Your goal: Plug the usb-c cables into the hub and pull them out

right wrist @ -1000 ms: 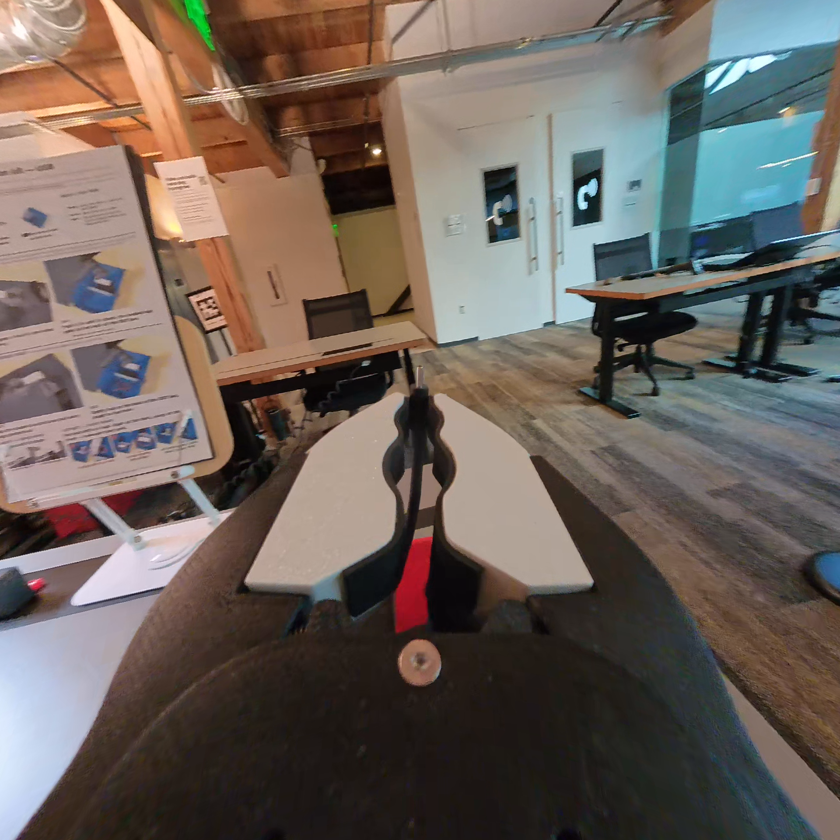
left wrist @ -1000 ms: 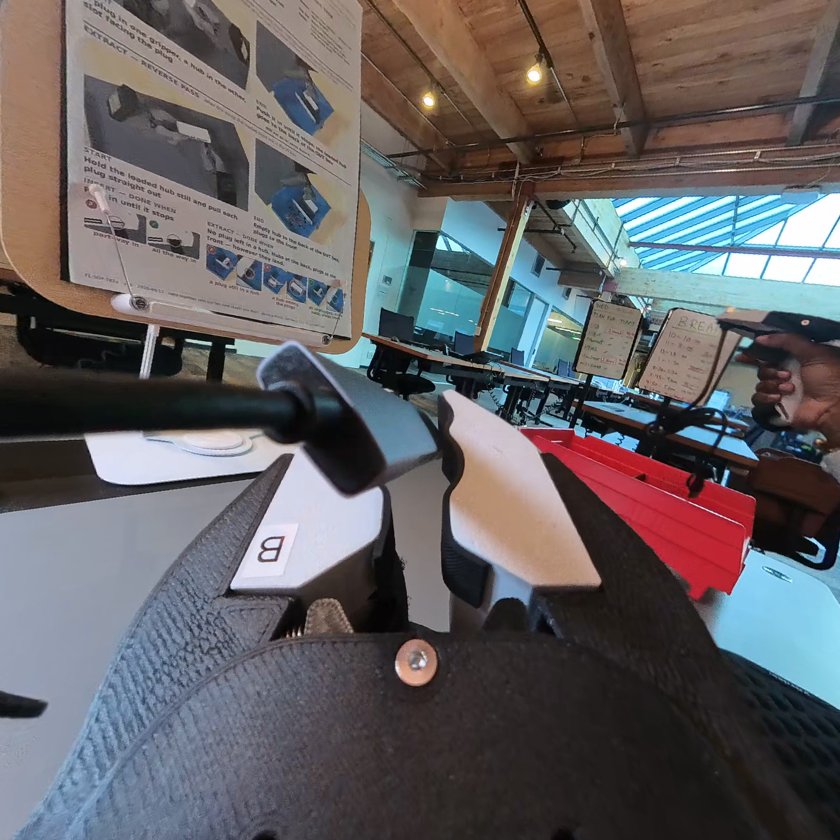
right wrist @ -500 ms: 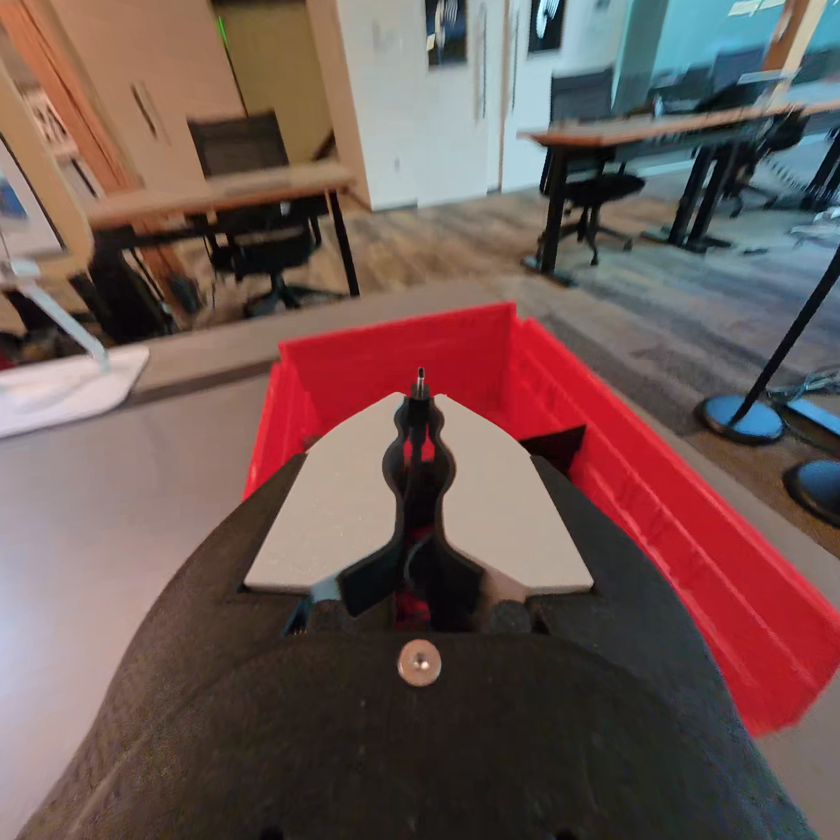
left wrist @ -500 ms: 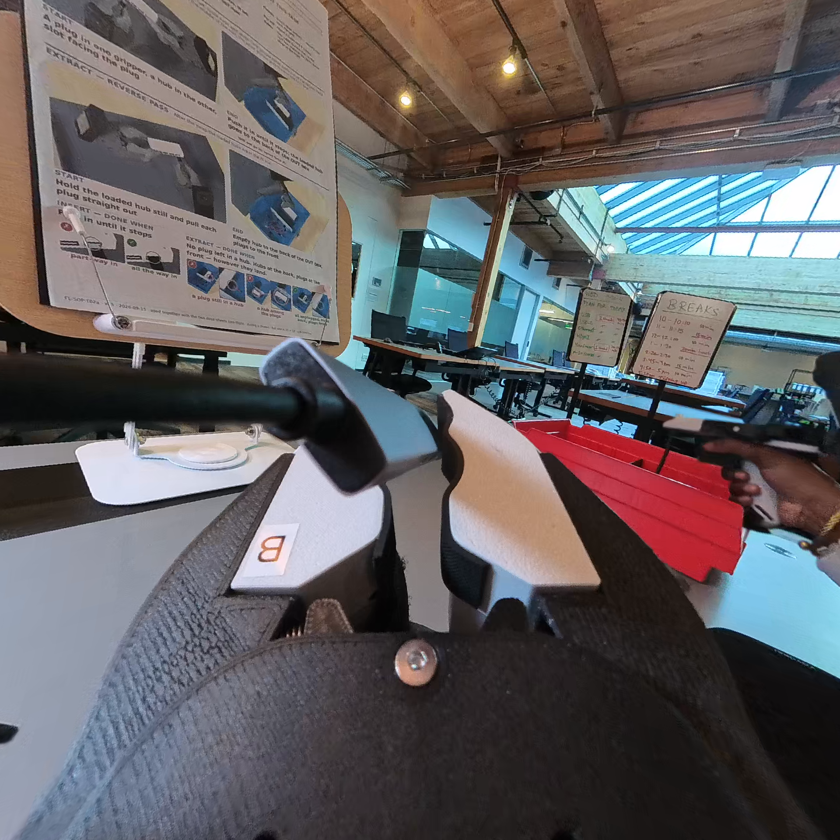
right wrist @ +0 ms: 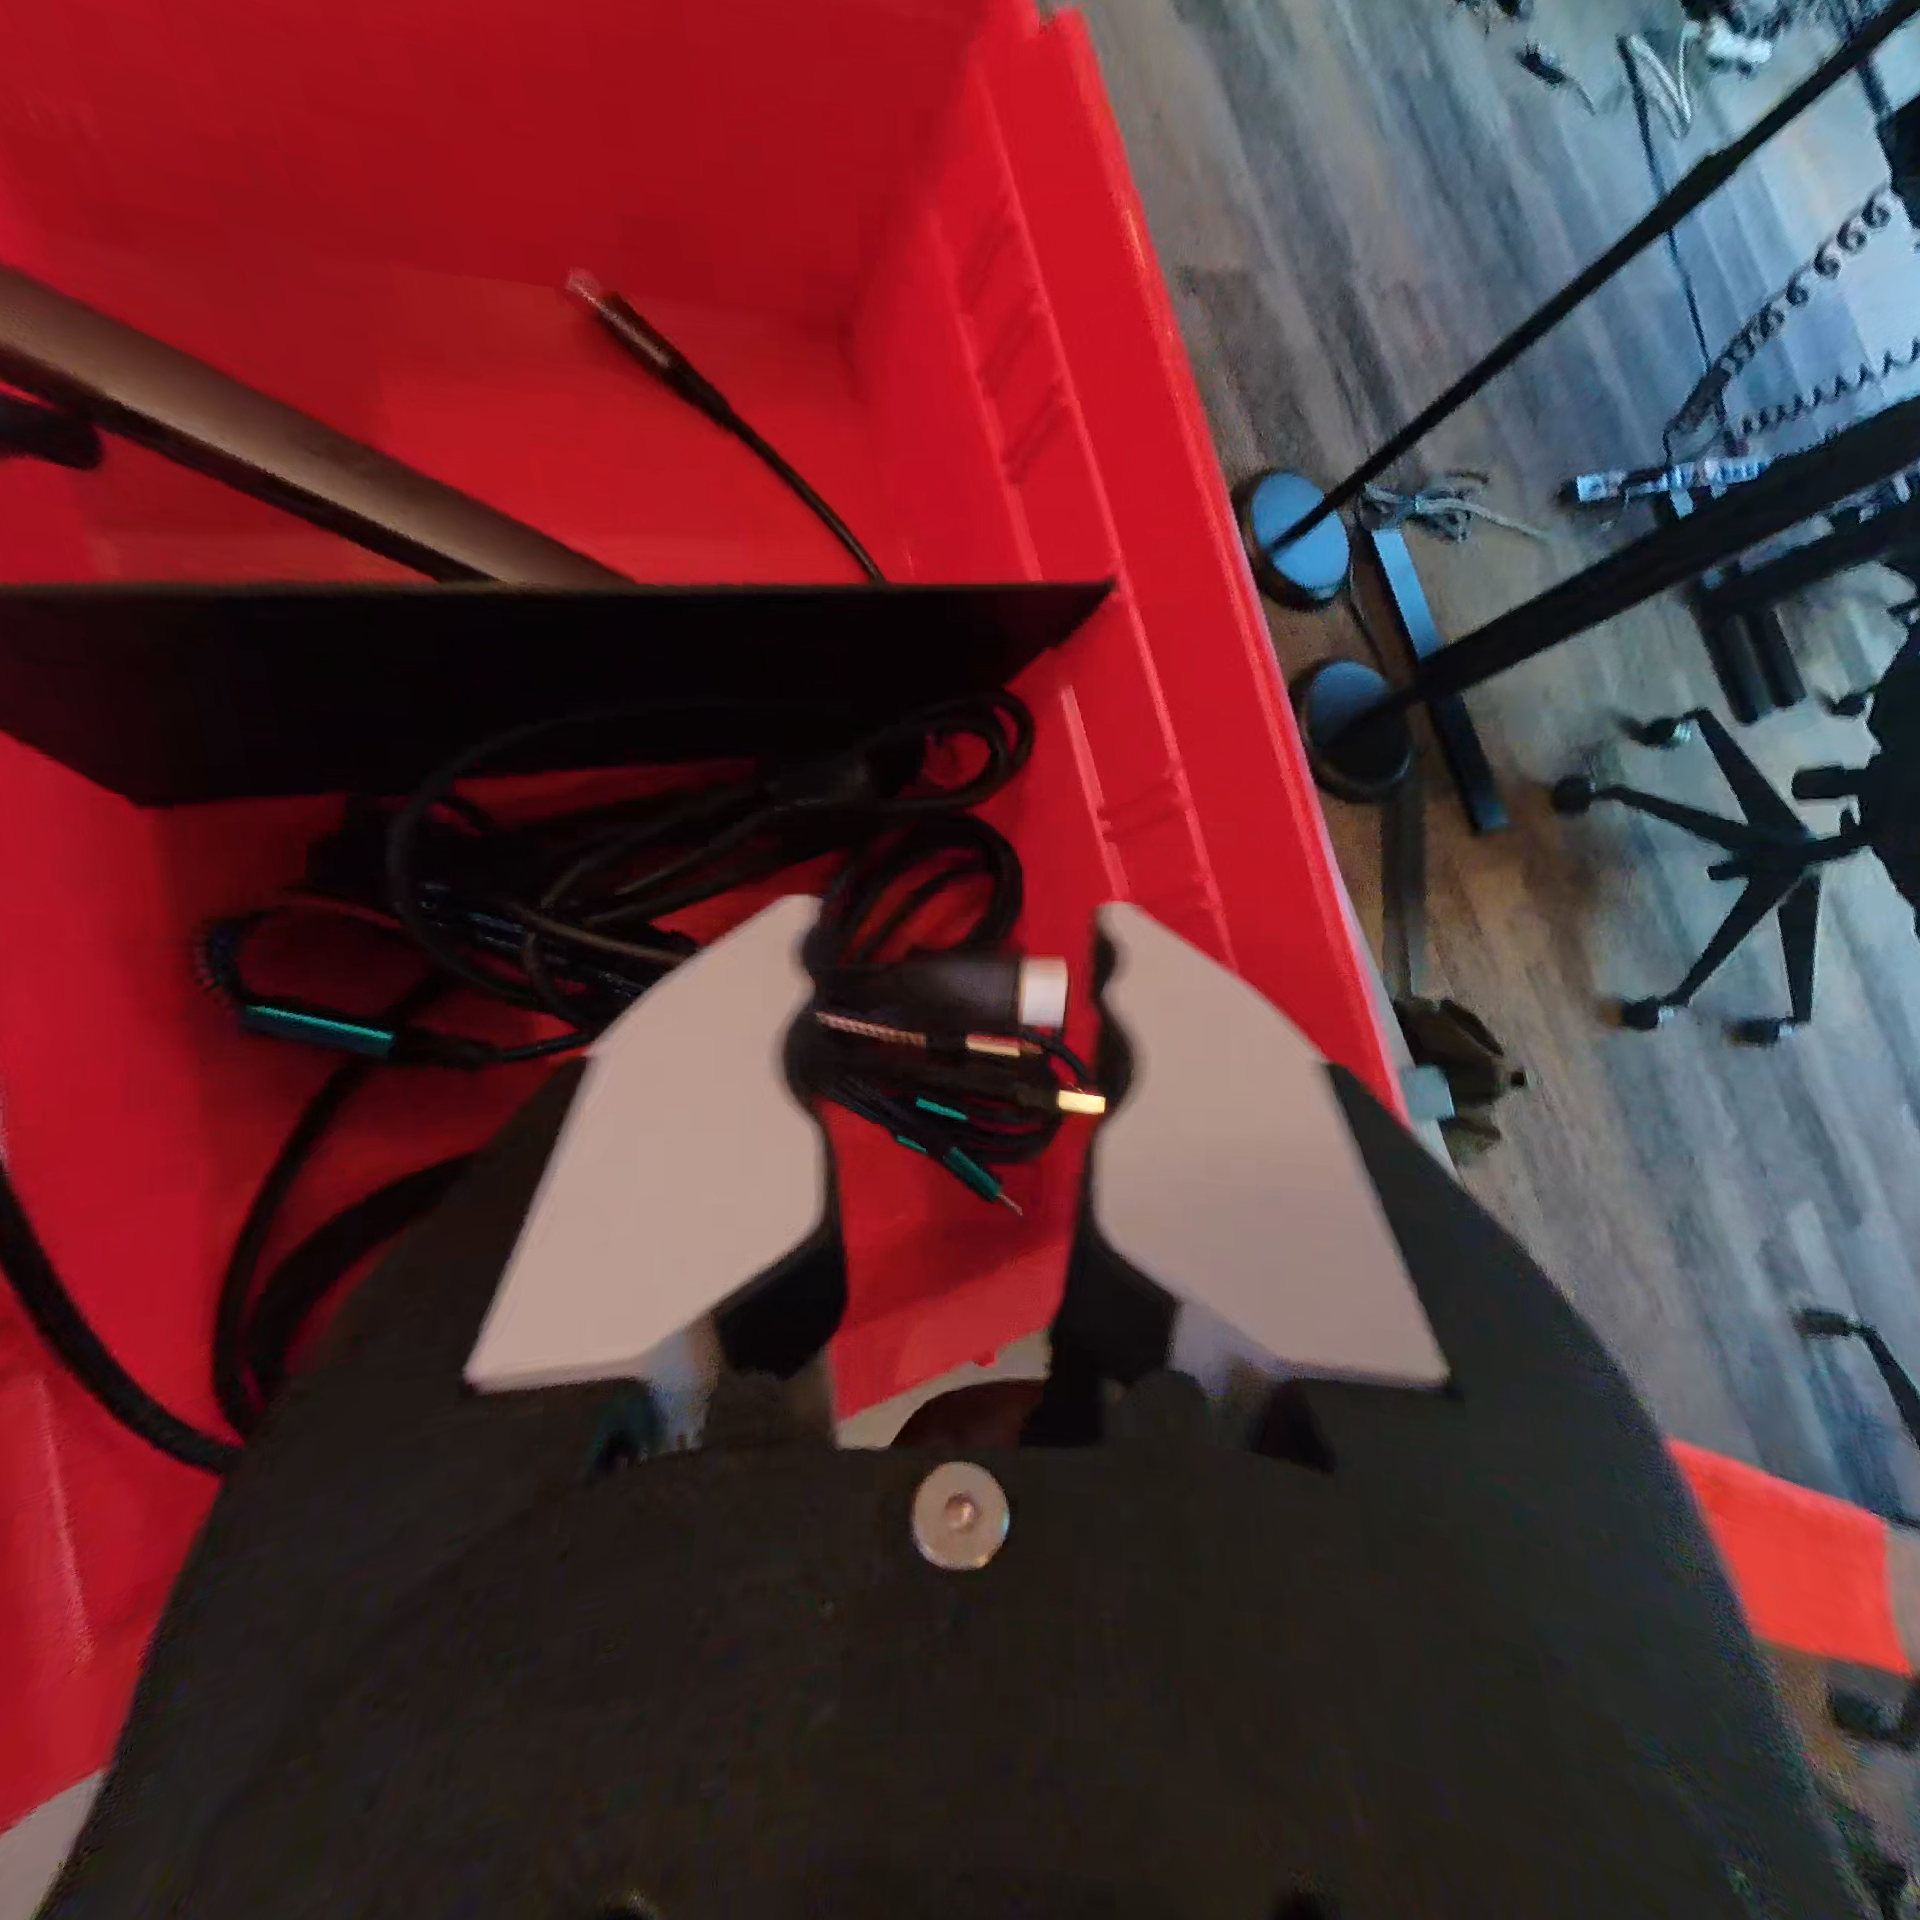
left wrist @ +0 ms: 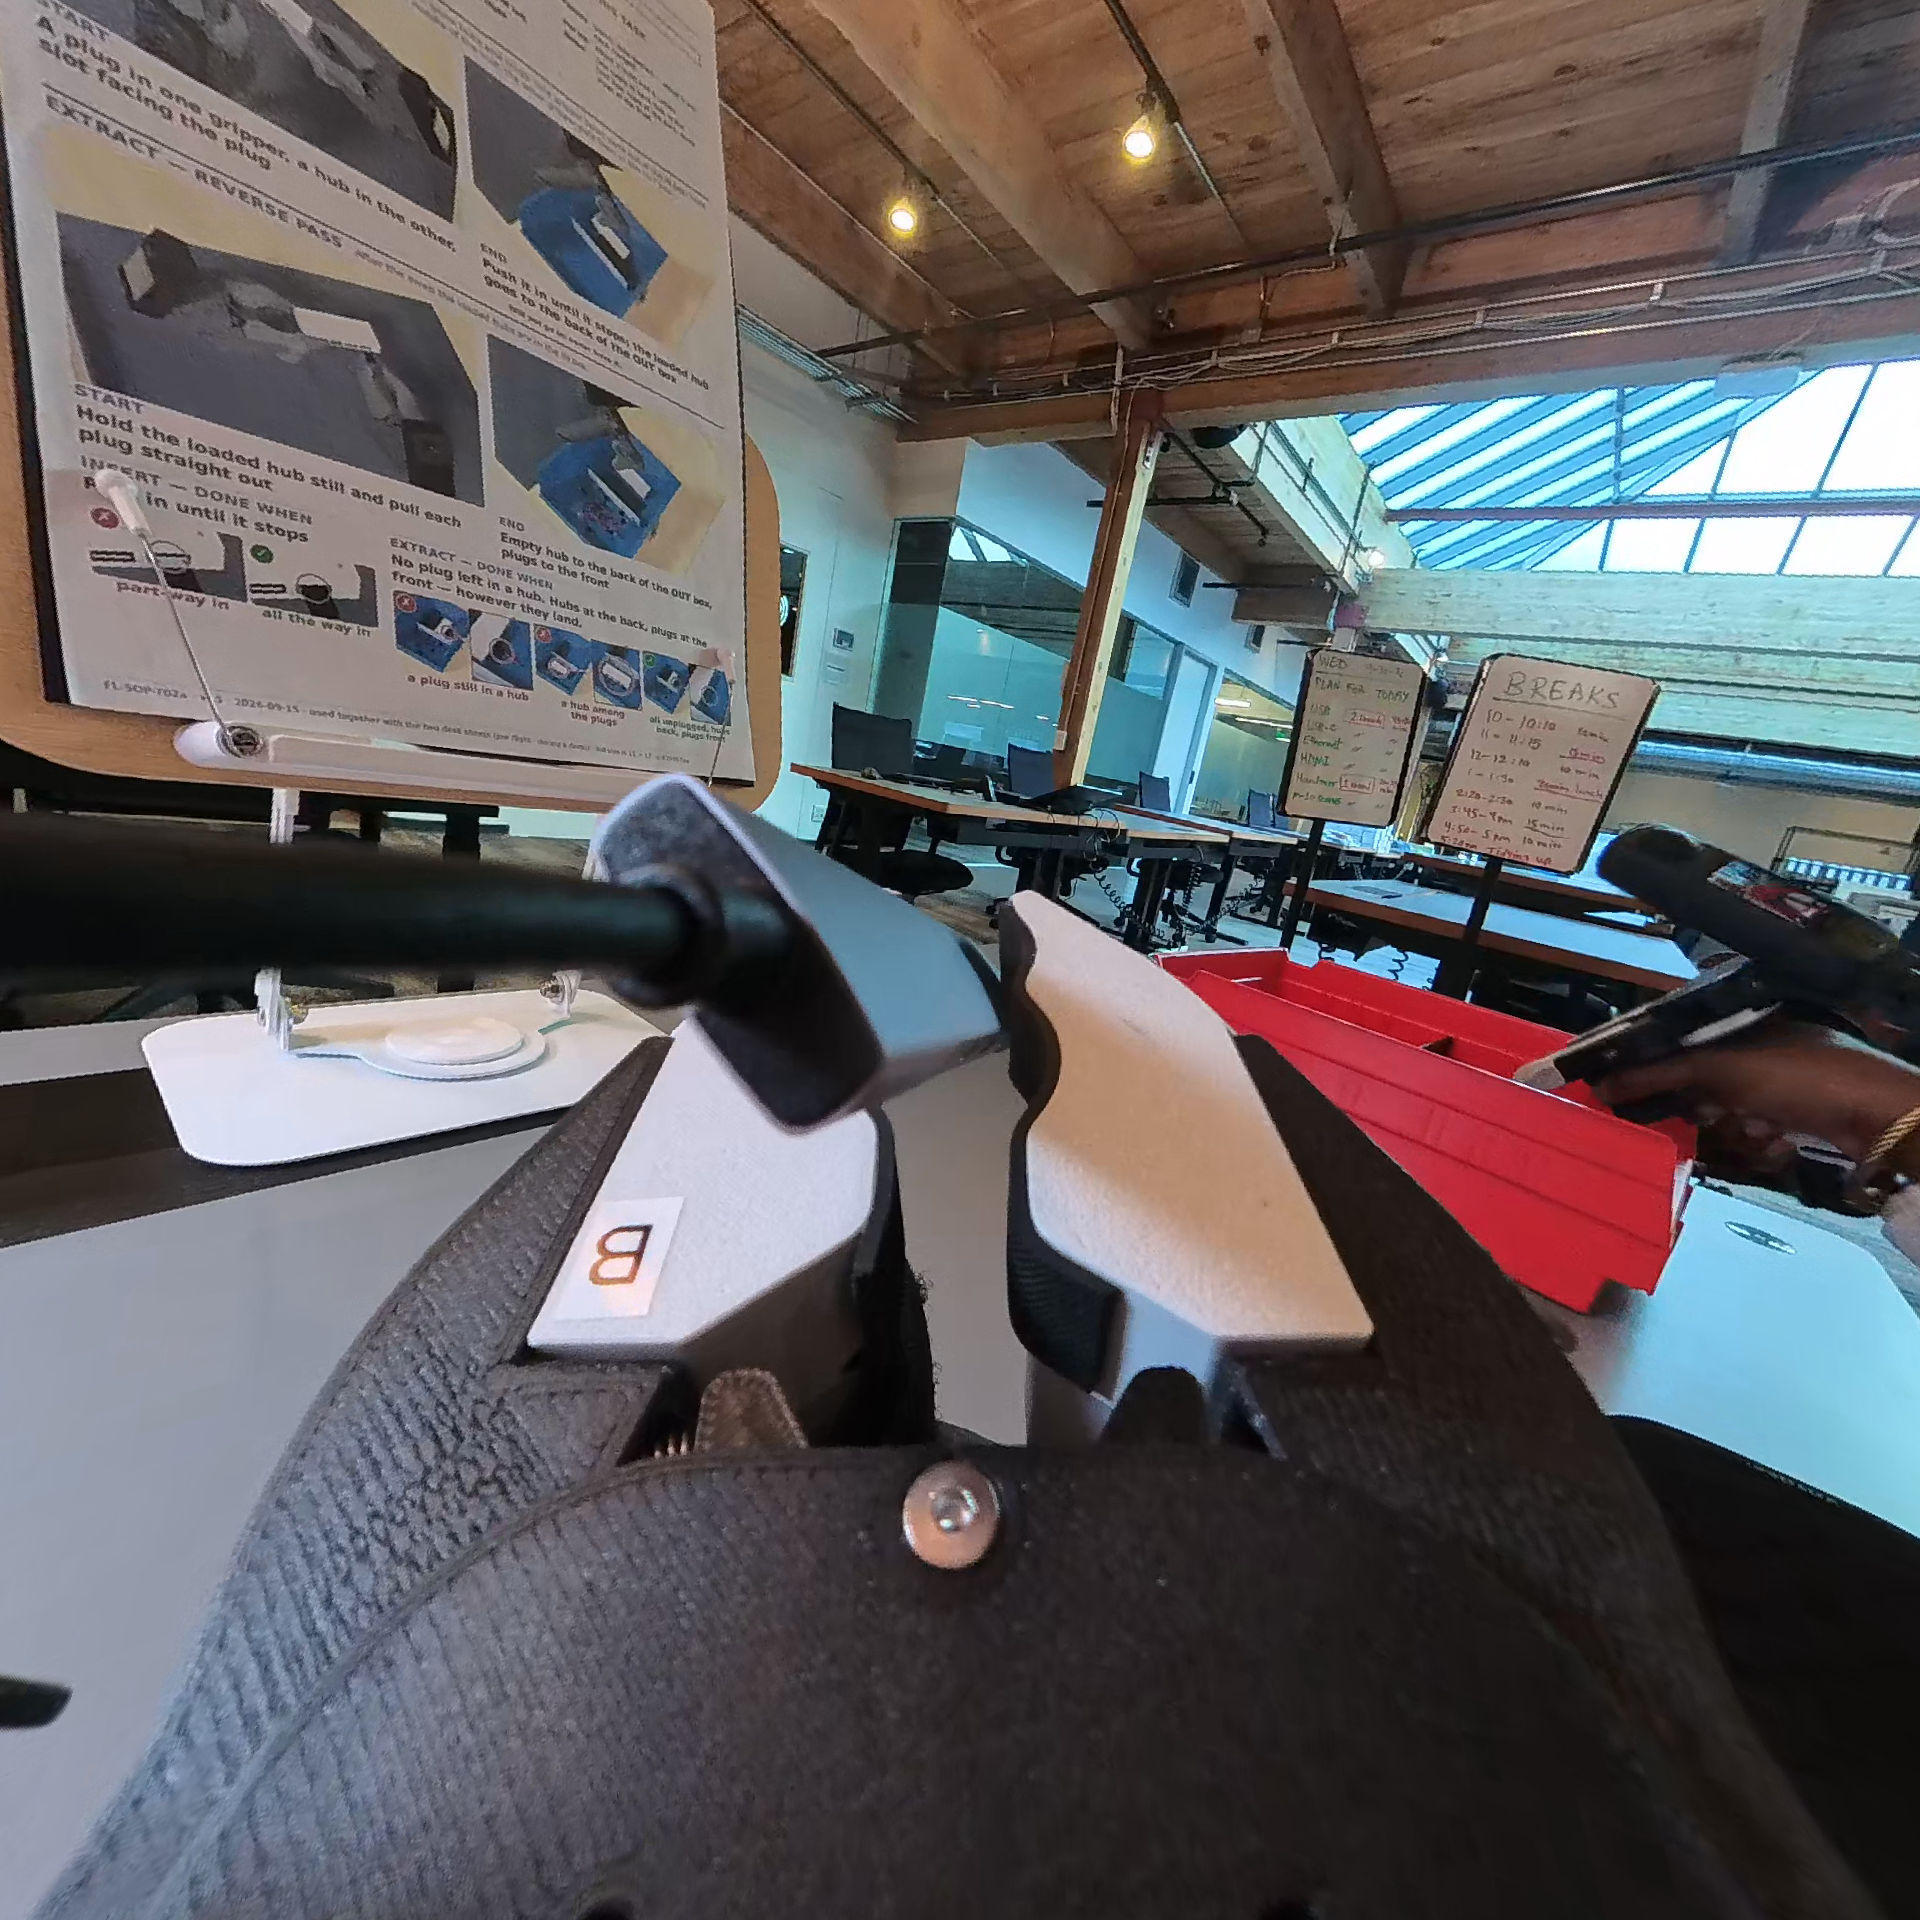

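Note:
My left gripper point(left wrist: 935, 966) is shut on a grey hub point(left wrist: 883, 966), held above the grey table; the hub's own black cable point(left wrist: 312, 914) runs off to the left. My right gripper point(right wrist: 956, 935) is open and empty, pointing down into the front compartment of the red bin point(right wrist: 1091, 436). Under it lies a tangle of black cables point(right wrist: 727, 883), with a usb-c plug point(right wrist: 1081, 1099) showing between the fingers. In the left wrist view the right gripper point(left wrist: 1662, 1029) hangs over the red bin point(left wrist: 1455, 1101) in a person's hand.
A black divider point(right wrist: 520, 665) splits the bin; behind it lie another grey hub point(right wrist: 260, 416) and a loose plug point(right wrist: 644, 322). An instruction board point(left wrist: 395, 364) on a white stand point(left wrist: 364, 1060) is at the table's back left. Pole bases point(right wrist: 1299, 530) stand on the floor to the right. Tip to tip, the grippers are about 55 cm apart.
My right gripper tipped down over the red bin and opened, letting go of the thin black cable plug it held. My left gripper kept the hub and barely moved.

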